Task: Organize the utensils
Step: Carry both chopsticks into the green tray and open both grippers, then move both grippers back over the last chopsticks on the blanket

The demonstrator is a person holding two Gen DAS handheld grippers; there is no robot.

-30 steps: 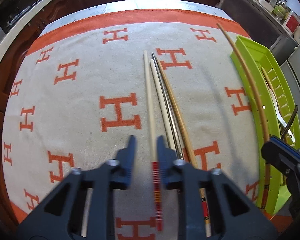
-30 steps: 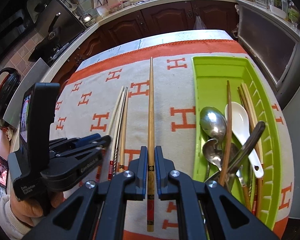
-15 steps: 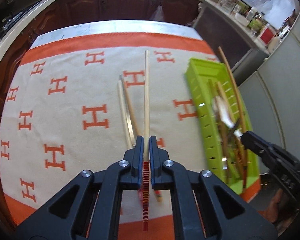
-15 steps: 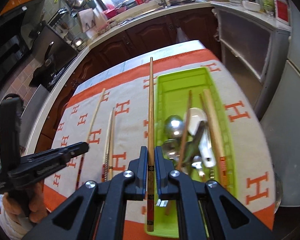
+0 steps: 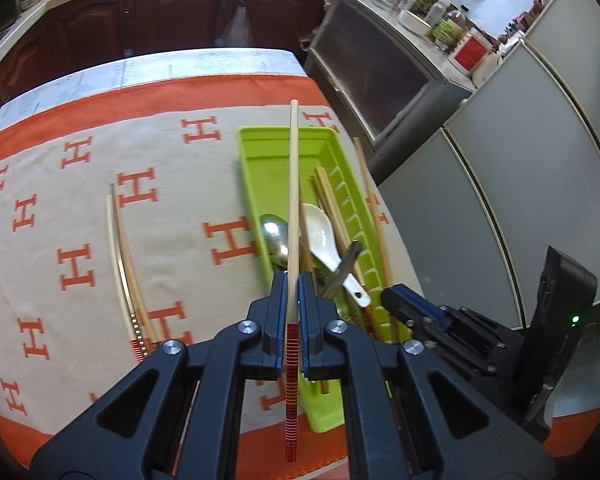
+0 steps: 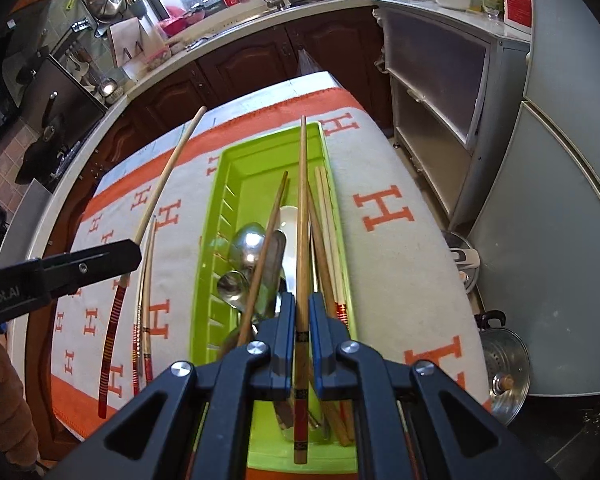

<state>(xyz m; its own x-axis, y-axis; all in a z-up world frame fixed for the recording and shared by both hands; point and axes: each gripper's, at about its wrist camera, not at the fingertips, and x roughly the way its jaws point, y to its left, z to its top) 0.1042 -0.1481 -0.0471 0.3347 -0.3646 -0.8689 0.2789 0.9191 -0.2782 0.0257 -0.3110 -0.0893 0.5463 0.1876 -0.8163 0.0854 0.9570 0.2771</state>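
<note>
Chopsticks are the business at hand, and in the left wrist view the pale chopstick [image 5: 293, 216] with a red-striped end is pinched between the closed fingers of the left gripper [image 5: 292, 300], its tip reaching forward over the green tray [image 5: 256, 168]. That stick and the gripper body hide the near part of the tray, so its contents there are hard to sort out. Held low and pointing along the tray's length, the gripper sits above a metal spoon [image 5: 275, 236], a white ceramic spoon [image 5: 320, 236] and several wooden chopsticks lying lengthwise inside. The right gripper [image 5: 400, 300] shows only partly at the lower right, its fingers blocked from sight. Two more chopsticks [image 5: 122, 256] lie together on the orange-and-cream H-patterned cloth [image 5: 80, 200], well apart from the tray. From the right wrist view, the right gripper [image 6: 302, 312] is clamped on a brown chopstick [image 6: 301, 208] with a dark patterned end, aimed straight down the middle of the tray [image 6: 236, 168]. Below it lie two metal spoons [image 6: 248, 244], the white spoon [image 6: 288, 220] mostly covered, and loose chopsticks along the right wall. The left gripper [image 6: 132, 254] enters from the left edge, cut off, carrying its pale chopstick [image 6: 168, 176] above the cloth [image 6: 400, 248]; the pair on the cloth [image 6: 146, 300] lies beside it.
</note>
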